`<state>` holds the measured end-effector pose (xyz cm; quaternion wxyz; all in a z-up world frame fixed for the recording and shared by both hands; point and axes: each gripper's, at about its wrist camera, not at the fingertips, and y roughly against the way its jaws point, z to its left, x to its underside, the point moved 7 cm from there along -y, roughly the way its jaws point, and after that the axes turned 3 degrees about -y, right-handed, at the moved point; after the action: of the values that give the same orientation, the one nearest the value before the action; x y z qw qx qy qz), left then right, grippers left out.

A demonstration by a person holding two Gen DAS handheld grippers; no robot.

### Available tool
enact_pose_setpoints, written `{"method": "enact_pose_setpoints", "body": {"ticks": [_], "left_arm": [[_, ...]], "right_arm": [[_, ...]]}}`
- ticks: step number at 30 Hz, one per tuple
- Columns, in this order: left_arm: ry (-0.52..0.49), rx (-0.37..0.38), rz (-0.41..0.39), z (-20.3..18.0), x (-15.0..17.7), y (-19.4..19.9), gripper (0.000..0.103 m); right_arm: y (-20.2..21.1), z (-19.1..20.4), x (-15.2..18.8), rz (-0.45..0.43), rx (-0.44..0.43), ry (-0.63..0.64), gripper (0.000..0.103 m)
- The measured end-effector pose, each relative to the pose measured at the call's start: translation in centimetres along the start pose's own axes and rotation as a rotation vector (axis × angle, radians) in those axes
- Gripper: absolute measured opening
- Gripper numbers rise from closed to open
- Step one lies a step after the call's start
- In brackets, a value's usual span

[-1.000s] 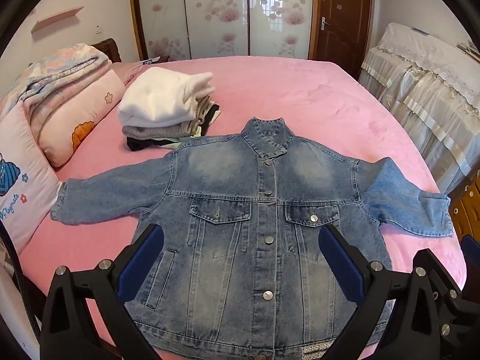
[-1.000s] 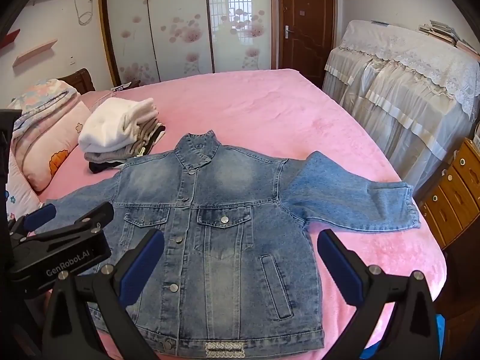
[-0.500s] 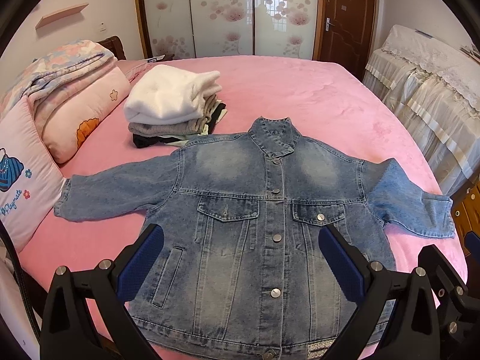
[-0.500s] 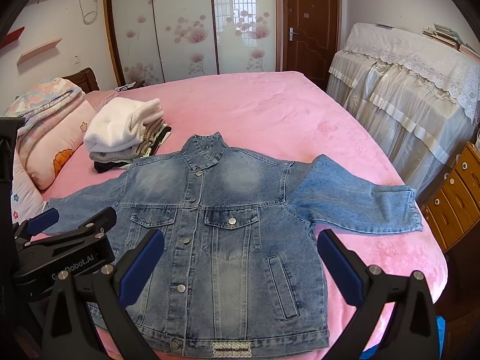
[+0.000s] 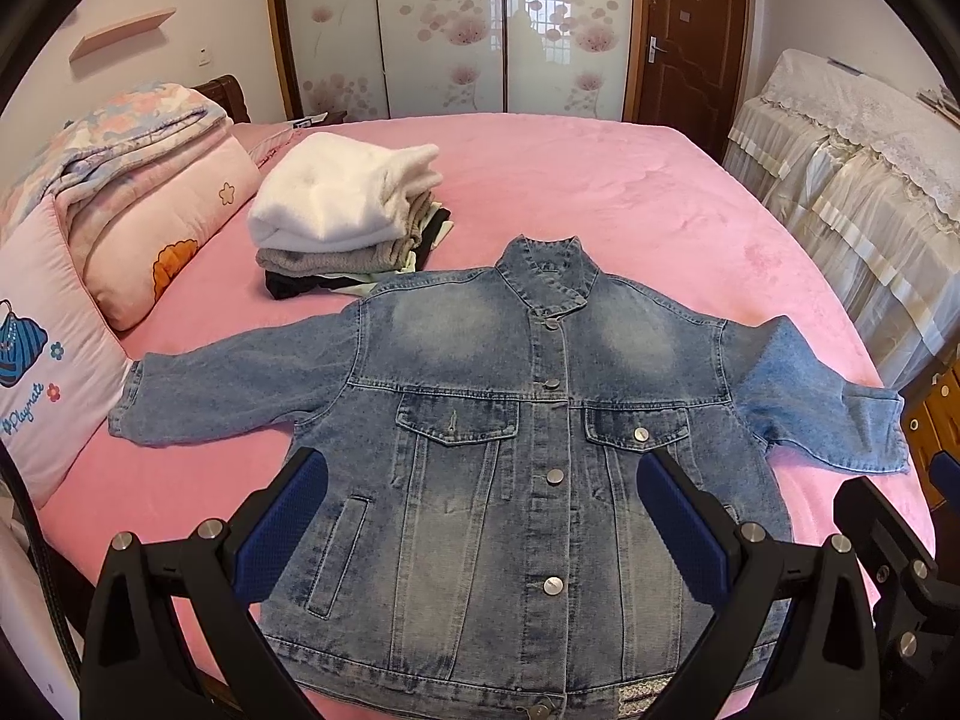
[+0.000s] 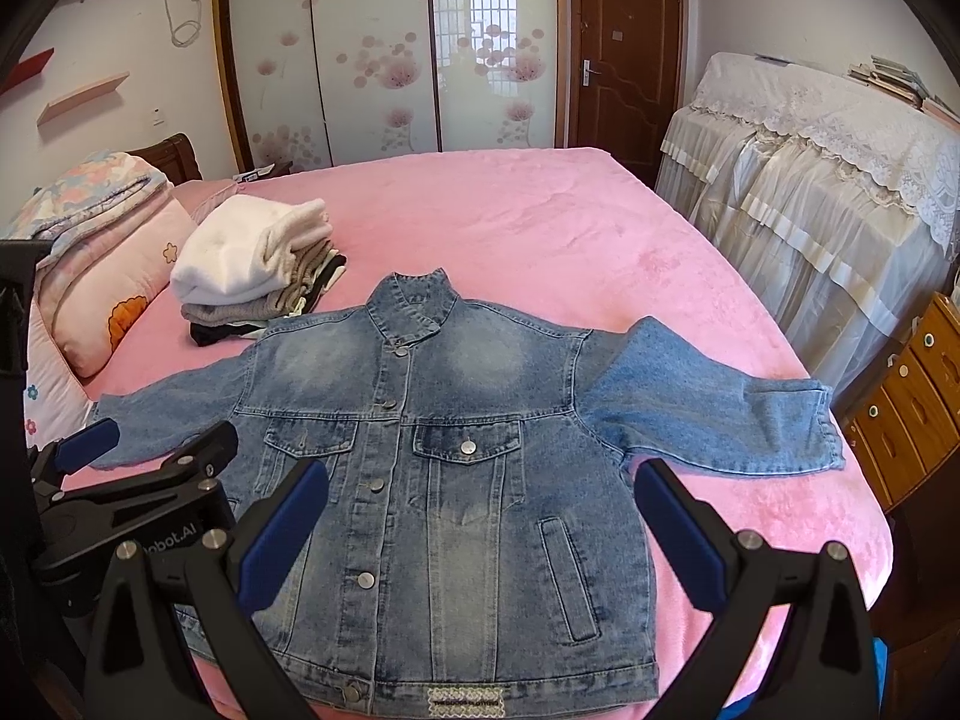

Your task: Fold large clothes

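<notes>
flat ahead of both jaw pairs, denim jacket [image 5: 540, 420] lies buttoned, sleeves spread. left gripper [image 5: 480, 528] and right gripper [image 6: 480, 522] gape wide, empty. folded clothes stack [image 5: 342, 216] beyond, leftward.

Pink bed [image 5: 600, 180]: denim jacket [image 5: 540, 420] spread flat, folded clothes stack [image 5: 342, 210], pillows [image 5: 150, 240].

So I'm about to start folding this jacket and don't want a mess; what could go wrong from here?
Three risks, judged from the layout:
1. The blue denim jacket has its right-hand sleeve close to the pink bed's edge; a tug could slide it off.
2. The stack of folded clothes sits just beyond the jacket's shoulder; swinging the other sleeve inward might knock it.
3. Stiff buttoned denim may spring open from the open left gripper or right gripper.
</notes>
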<state>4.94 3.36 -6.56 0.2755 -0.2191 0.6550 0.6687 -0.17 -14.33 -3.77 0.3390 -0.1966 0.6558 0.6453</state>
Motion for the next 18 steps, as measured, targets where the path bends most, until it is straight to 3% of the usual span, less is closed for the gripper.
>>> {"method": "enact_pose_setpoints", "body": {"ticks": [18], "left_arm": [[-0.021,0.023,0.008,-1.3,0.2,0.5,0.102]], "right_arm": [[0.1,-1.5,-0.1,0.003,0.011,-0.025,0.103]]}}
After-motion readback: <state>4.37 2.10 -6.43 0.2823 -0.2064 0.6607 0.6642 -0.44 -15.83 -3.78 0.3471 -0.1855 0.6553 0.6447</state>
